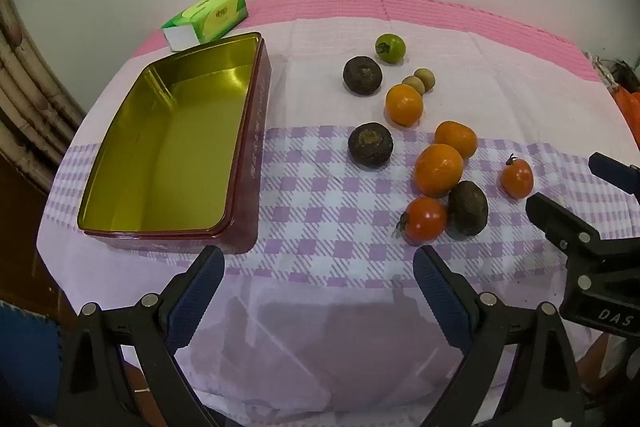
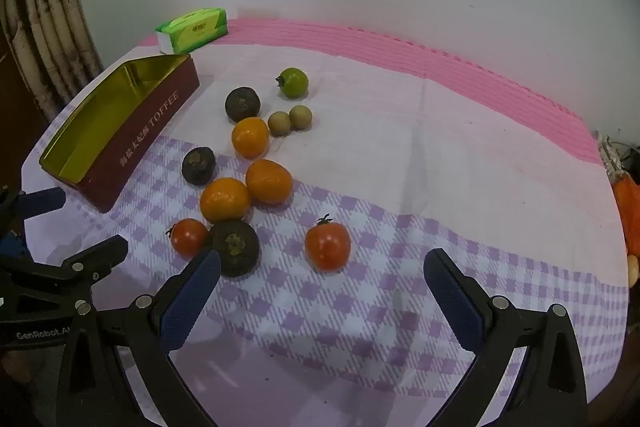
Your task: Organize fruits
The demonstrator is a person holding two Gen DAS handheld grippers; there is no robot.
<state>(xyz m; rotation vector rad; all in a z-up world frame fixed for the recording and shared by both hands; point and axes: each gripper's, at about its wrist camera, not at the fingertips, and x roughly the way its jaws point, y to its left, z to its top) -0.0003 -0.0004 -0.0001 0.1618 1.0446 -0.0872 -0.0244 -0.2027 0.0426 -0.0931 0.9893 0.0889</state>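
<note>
The left hand-held gripper (image 1: pixel 319 269) hangs over the near edge of the counter (image 1: pixel 320 327) with its jaws spread wide and nothing between them; its blue pads (image 1: pixel 198 293) sit above the pale cloth. To its right, the right hand-held gripper (image 2: pixel 322 281) is likewise wide open and empty, tilted down toward the checked band of the cloth (image 2: pixel 360 291).

Just beyond the right gripper's left pad lies a dark brown fruit (image 2: pixel 233 247), touching a red tomato (image 2: pixel 189 235) on its left. A second red tomato (image 2: pixel 327 245) sits alone a little to the right, in line with the gap between the jaws. Farther back two oranges (image 2: pixel 225 199) rest against each other, with a second dark fruit (image 2: pixel 198 165) to their left. Beyond them is a third orange (image 2: pixel 250 137), then a third dark fruit (image 2: pixel 242 103), two small tan round fruits (image 2: pixel 289 120) side by side, and, farthest, a green tomato (image 2: pixel 293 82).

On the left of the counter stands an open dark red tin (image 1: pixel 168 147) with a gold interior and nothing inside; all the fruit is outside it, well to its right. Its side reads TOFFEE in the right wrist view. Behind the tin, at the far left against the wall, lies a green tissue pack (image 1: pixel 208 17) on the pink strip of the cloth.
</note>
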